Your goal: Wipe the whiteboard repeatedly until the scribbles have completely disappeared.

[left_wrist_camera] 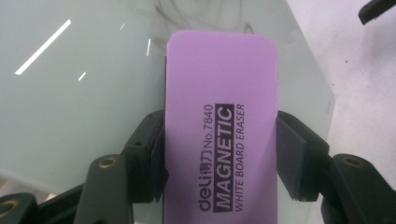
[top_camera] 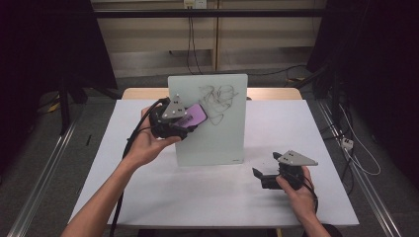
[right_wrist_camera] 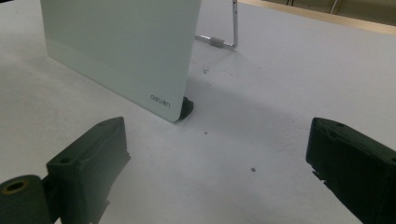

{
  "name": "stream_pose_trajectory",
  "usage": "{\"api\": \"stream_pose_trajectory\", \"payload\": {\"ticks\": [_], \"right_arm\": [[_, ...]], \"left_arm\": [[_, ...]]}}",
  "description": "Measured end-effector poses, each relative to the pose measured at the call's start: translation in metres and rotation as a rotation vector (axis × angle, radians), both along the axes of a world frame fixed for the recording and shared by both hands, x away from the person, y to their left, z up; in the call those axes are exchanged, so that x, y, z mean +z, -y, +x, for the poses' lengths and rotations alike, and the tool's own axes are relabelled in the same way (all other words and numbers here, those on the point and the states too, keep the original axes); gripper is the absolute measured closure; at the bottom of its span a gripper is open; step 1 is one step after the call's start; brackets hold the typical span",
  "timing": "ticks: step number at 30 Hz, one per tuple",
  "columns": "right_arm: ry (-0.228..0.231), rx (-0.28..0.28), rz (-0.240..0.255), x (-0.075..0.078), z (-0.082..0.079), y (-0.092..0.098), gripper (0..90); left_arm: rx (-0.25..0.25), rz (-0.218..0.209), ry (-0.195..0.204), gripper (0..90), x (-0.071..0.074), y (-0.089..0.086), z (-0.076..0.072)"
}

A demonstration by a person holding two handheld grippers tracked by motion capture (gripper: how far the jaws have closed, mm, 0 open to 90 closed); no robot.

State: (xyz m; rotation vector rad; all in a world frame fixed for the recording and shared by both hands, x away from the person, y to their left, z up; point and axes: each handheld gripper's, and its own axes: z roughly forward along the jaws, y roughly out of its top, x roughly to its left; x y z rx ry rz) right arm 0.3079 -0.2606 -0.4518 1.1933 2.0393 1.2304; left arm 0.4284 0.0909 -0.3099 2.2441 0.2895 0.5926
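Resting on the white tabletop [top_camera: 207,197] nearest us, our right gripper [top_camera: 267,177] lies low in our right hand [top_camera: 296,190], and in the right gripper view its two black fingers [right_wrist_camera: 88,158] stand wide apart with nothing between them but bare tabletop. Farther in, at the left, our left hand [top_camera: 143,145] lifts the left gripper [top_camera: 190,121] against the face of the whiteboard [top_camera: 217,138]; in the left gripper view its fingers [left_wrist_camera: 292,158] are clamped on the two long sides of the purple eraser [left_wrist_camera: 222,130], whose printed back faces the camera. We see the eraser pressed flat to the upper left part of the board, just beside the black scribble [top_camera: 217,98]. That board stands upright near the middle of the tabletop, propped by a wire stand [right_wrist_camera: 229,32] behind it.
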Motion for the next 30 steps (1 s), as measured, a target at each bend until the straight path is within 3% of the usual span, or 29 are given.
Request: {"api": "stream_pose_trajectory", "payload": {"ticks": [6,14,19,22,30], "right_arm": [[0.002,0.001,-0.001,0.0,0.0,0.001,5.5],[0.002,0.002,-0.001,0.0,0.0,0.001,5.5],[0.001,0.004,0.0,0.0,0.0,0.001,5.5],[0.002,0.004,-0.001,0.0,0.0,0.001,5.5],[0.003,0.005,-0.001,0.0,-0.001,0.0,5.5]], "left_arm": [[0.015,-0.019,0.026,40.9,0.021,0.007,0.008],[0.033,-0.104,0.023,40.9,0.044,0.008,0.019],[0.038,-0.121,0.026,40.9,0.053,0.011,0.023],[0.034,-0.112,0.024,40.8,0.051,0.013,0.023],[0.005,-0.029,0.009,40.8,0.038,0.027,0.017]]}}
